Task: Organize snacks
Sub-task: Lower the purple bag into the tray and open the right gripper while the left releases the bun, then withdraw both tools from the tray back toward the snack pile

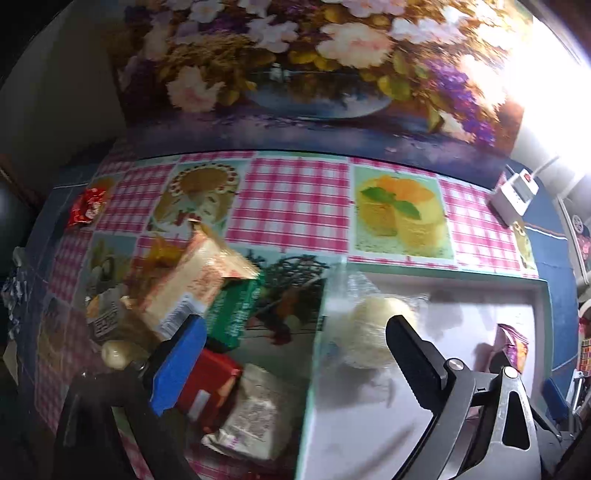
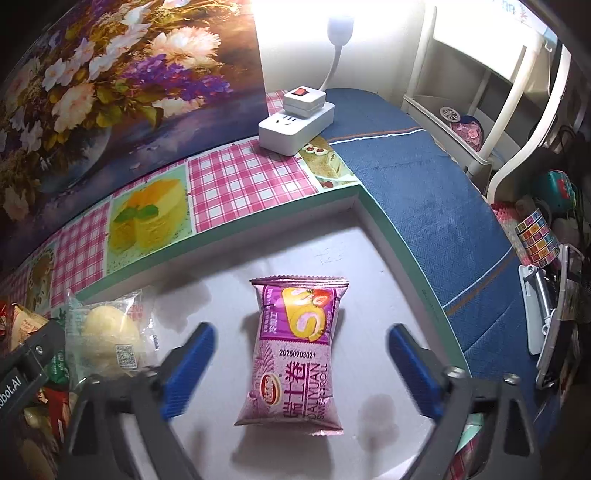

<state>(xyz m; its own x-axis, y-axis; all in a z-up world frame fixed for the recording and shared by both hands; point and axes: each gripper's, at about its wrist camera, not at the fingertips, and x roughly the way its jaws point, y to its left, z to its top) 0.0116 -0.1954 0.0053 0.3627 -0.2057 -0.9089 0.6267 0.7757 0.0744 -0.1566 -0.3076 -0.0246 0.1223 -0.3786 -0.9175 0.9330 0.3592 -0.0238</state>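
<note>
Sorting snacks into the white tray [image 2: 373,218].

My right hand-held gripper [image 2: 301,365] hangs wide apart over the tray, the pink Swiss roll packet [image 2: 295,354] lying flat between its fingers, untouched. My left hand-held gripper [image 1: 295,347] is also wide, empty, straddling the tray's left rim; the pale bun packet [image 1: 373,328] lies just inside it. Next, I judge, comes fetching from the snack pile [image 1: 207,295] left of the tray.

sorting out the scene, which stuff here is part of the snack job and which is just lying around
Job: tray, pink swiss roll, round cake, snack pile, red candy.

Lying about: power strip, lamp, flower painting, white shelf.
</note>
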